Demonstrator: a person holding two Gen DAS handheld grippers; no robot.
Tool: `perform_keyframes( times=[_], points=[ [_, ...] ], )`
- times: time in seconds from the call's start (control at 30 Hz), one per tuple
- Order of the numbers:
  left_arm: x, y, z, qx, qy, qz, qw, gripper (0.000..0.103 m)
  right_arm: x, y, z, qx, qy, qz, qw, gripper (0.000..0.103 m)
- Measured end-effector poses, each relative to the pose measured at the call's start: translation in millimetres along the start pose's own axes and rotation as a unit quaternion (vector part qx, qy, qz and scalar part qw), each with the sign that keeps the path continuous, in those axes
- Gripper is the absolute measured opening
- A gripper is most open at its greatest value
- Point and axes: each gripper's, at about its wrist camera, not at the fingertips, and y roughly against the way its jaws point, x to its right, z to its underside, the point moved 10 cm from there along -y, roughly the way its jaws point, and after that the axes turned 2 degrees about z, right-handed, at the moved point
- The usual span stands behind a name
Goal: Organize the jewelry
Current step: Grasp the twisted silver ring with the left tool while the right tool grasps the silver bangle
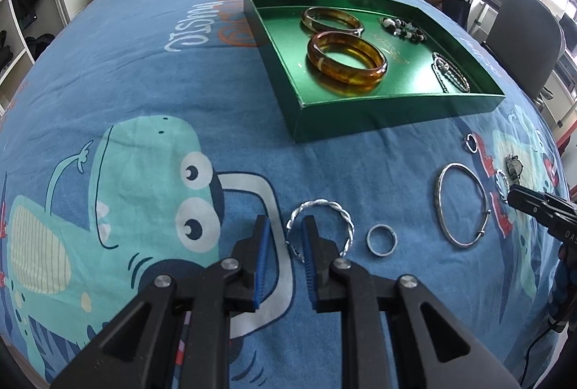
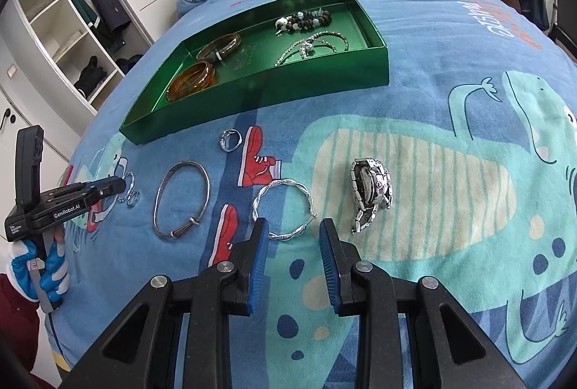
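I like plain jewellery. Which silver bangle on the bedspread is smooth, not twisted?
The big oval bangle lying beside the small ring. Its band is smooth; the other loose silver bangles are twisted like rope.

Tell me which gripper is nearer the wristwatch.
Right. The right gripper sits just short of the wristwatch, which lies a little right of its fingertips. The left gripper is far off to the left, past the plain silver bangle.

Dinosaur-print bed cover (image 2: 414,100), green tray (image 2: 259,93), loose bangles (image 2: 182,199), rings (image 1: 381,240), watch (image 2: 369,194)
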Motion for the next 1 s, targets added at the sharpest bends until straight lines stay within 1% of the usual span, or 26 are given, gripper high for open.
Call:
perform_keyframes(
  times=[0.2, 0.3, 0.43, 0.53, 0.7, 0.77, 0.83, 0.93, 0.97, 1.0],
  points=[
    [4, -6, -1, -0.008, -0.035, -0.02, 0.9991, 0.017, -5, -9, -6, 0.0, 0.005, -0.002, 1.0, 0.029],
    [5, -8, 0, -0.008, -0.042, -0.025, 0.9988, 0.016, -7, -15, -10, 0.0, 0.011, 0.003, 1.0, 0.025],
    [6, -9, 0, -0.008, -0.049, -0.027, 0.9984, 0.016, -9, -23, -13, -0.004, 0.028, 0.017, 0.999, 0.021],
    [6, -10, 1, -0.008, -0.054, -0.032, 0.998, 0.016, -12, -30, -15, -0.014, 0.047, 0.028, 0.998, 0.021],
    [9, -14, 1, -0.005, -0.071, -0.051, 0.9962, 0.016, -15, -37, -15, -0.031, 0.079, 0.048, 0.995, 0.021],
    [9, -13, 1, -0.002, -0.069, -0.053, 0.9962, 0.015, -15, -38, -16, -0.035, 0.085, 0.052, 0.994, 0.019],
    [10, -12, 1, 0.005, -0.067, -0.052, 0.9964, 0.014, -15, -38, -17, -0.035, 0.091, 0.058, 0.994, 0.015],
    [11, -11, 1, 0.015, -0.065, -0.055, 0.9963, 0.006, -14, -38, -18, -0.027, 0.093, 0.069, 0.993, 0.009],
    [12, -9, 1, 0.018, -0.063, -0.054, 0.9964, 0.003, -12, -37, -17, -0.021, 0.093, 0.07, 0.993, 0.008],
    [12, -8, 1, 0.02, -0.061, -0.054, 0.9965, 0.003, -12, -36, -17, -0.016, 0.092, 0.069, 0.993, 0.008]
  ],
)
